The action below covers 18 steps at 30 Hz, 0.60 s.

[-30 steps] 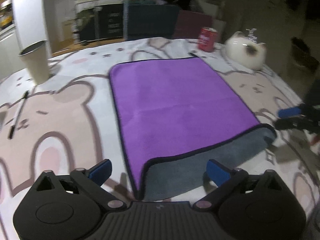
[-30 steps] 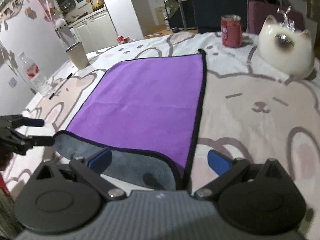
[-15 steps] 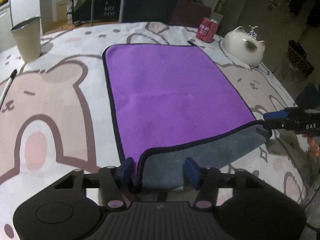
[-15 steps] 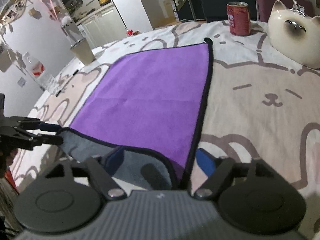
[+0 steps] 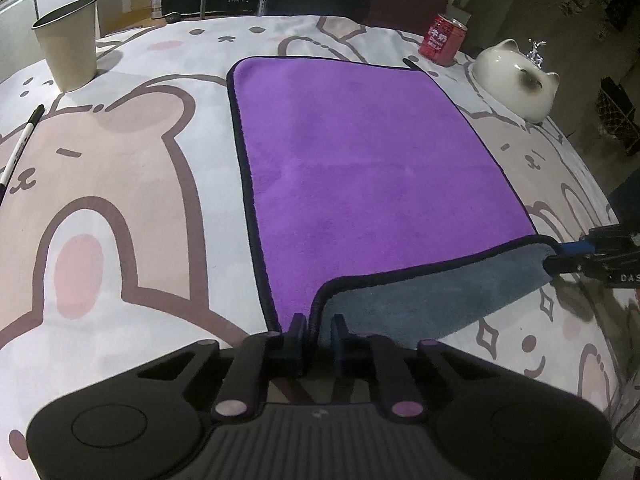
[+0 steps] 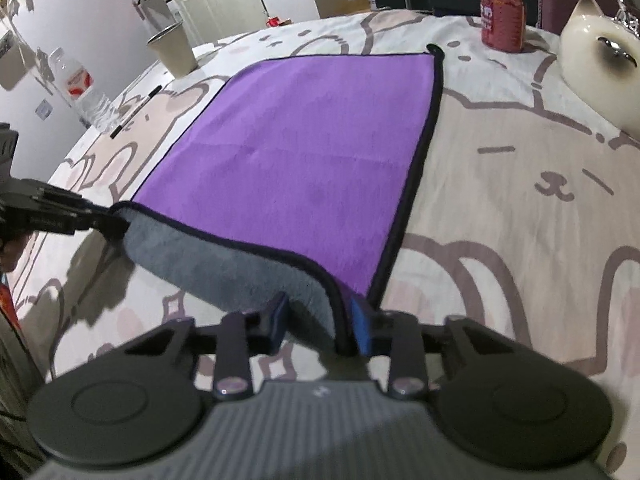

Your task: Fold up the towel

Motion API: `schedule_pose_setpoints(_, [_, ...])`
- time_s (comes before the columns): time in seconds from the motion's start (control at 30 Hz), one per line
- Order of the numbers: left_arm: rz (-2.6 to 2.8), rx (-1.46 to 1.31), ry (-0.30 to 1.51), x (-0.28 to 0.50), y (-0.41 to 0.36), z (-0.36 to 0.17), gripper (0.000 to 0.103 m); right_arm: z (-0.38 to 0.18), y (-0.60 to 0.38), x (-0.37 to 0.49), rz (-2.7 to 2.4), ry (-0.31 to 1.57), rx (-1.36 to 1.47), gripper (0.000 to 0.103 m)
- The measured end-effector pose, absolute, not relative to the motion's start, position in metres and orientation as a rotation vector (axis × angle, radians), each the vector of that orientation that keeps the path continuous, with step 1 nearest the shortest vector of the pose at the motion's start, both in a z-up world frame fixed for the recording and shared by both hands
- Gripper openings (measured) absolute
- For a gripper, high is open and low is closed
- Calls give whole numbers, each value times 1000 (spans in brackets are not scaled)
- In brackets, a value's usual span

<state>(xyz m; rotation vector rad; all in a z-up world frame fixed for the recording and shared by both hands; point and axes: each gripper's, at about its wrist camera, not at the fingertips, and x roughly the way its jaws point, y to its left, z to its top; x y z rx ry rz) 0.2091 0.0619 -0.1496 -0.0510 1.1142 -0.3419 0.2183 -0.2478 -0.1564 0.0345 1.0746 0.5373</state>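
A purple towel (image 5: 360,152) with a black hem and a grey underside lies flat on the bear-print tablecloth; it also shows in the right wrist view (image 6: 304,148). Its near edge is lifted, showing the grey side (image 5: 420,300). My left gripper (image 5: 318,334) is shut on the towel's near left corner. My right gripper (image 6: 320,324) is closed on the near right corner, its jaws still a little apart around the bunched cloth. Each gripper shows in the other's view, the right (image 5: 576,256) and the left (image 6: 92,216).
A paper cup (image 5: 70,42) and a pen (image 5: 18,146) lie at the left. A red can (image 5: 442,38) and a white cat-shaped ceramic (image 5: 516,78) stand at the far right. A water bottle (image 6: 80,88) stands near the table's left edge.
Both grippers moved forward onto the towel's near corners and closed on them. The near edge has lifted a little, showing more grey underside.
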Motion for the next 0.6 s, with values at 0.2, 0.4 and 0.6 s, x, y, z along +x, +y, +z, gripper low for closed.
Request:
schedule_pose_setpoints(0.2, [-347, -37, 1116, 208, 60, -147, 4, -155, -247, 216, 543, 1079, 31, 7])
schedule_pose_setpoints(0.4, [-335, -34, 1100, 208, 59, -146, 4, -153, -248, 217, 542, 1067, 19, 5])
schedule_pose_setpoints(0.6, [-302, -53, 1047, 217, 61, -136, 4, -146, -251, 220, 519, 1029, 29, 5])
